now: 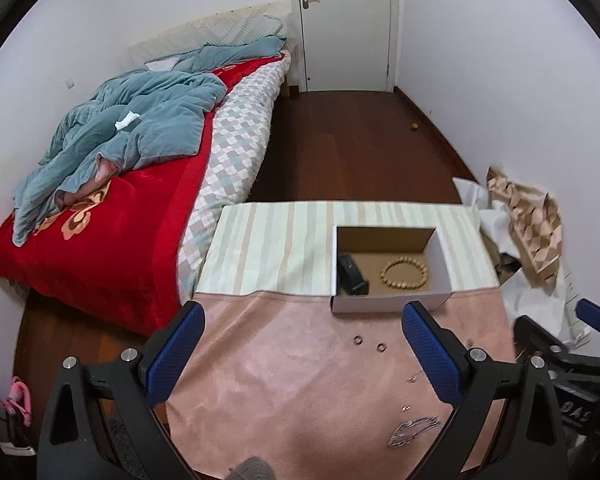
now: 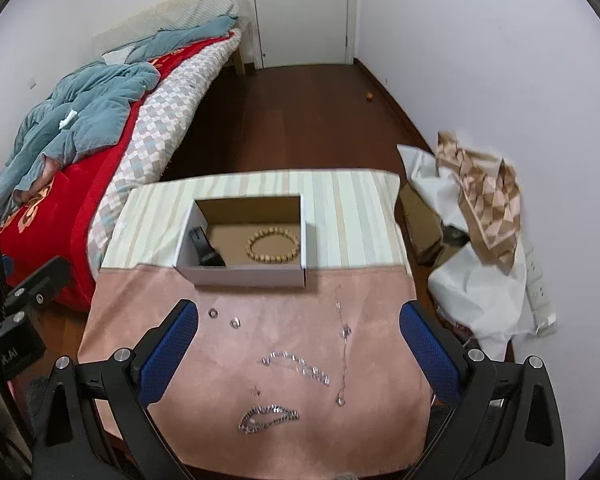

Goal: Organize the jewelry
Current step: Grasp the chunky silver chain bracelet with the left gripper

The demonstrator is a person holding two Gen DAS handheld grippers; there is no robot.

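1. Silver chain bracelet (image 2: 269,418) lies on the pink worktop (image 2: 180,420), before the box (image 2: 244,274): light, limp, probably slippery; pinch at a bunched loop.
2. Right hand-held gripper (image 2: 299,354) and left hand-held gripper (image 1: 303,354): both spread wide, empty.

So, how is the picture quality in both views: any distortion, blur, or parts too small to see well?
Left wrist view: strong fisheye bending with dark corners; the two rings are small but readable, and the chain near the bottom edge is soft. Right wrist view: same bending, even soft light without glare; the silver chains look slightly blurred, while the bead bracelet in the box is clear.
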